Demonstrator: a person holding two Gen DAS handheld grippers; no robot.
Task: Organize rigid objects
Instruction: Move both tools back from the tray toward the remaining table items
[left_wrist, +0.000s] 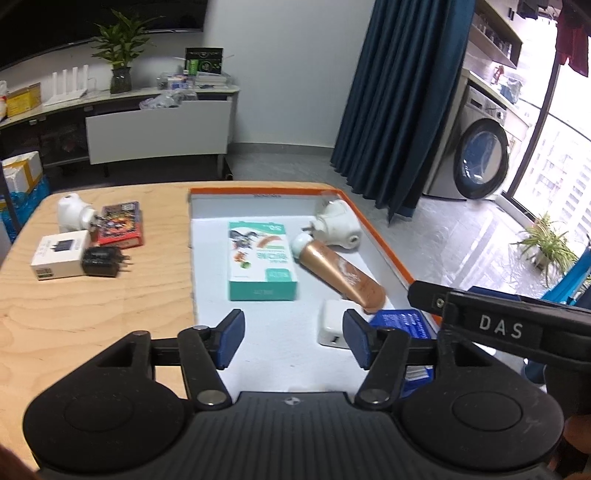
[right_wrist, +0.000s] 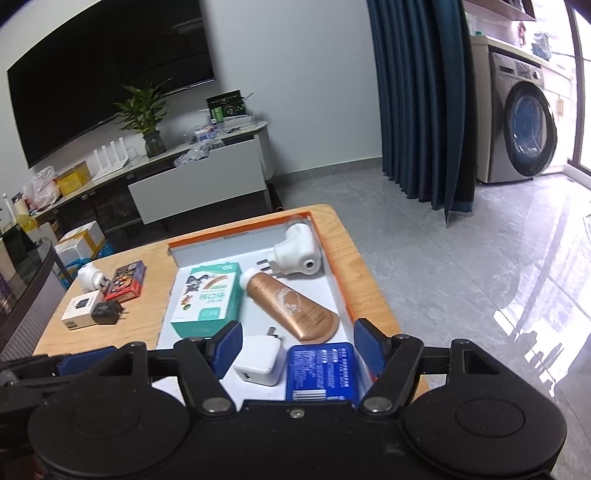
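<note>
- Orange-rimmed white tray (right_wrist: 334, 280) sits on the right half of a pale plywood table (left_wrist: 92, 302).
- Inside the tray: a teal box (right_wrist: 207, 295) at the left, a bronze tube (right_wrist: 291, 302) lying diagonally just right of it, and a white plug-in device (right_wrist: 295, 254) in the far right corner, close to the tube's white cap.
- At the tray's near end a white charger cube (right_wrist: 260, 360) lies just left of a blue packet (right_wrist: 321, 369).
- Left gripper (left_wrist: 293, 338) hovers over the tray's near end with its blue pads apart and nothing between them; the charger cube lies just beyond its right pad.
- Right gripper (right_wrist: 297, 345) stands wide apart above the charger cube and blue packet, its pads clear of both.
- On the bare table to the left, well apart from the tray: a white box (left_wrist: 59, 258) touching a black plug adapter (left_wrist: 101, 262), with a red box (left_wrist: 120, 225) and a second white plug-in device (left_wrist: 72, 214) behind them.
</note>
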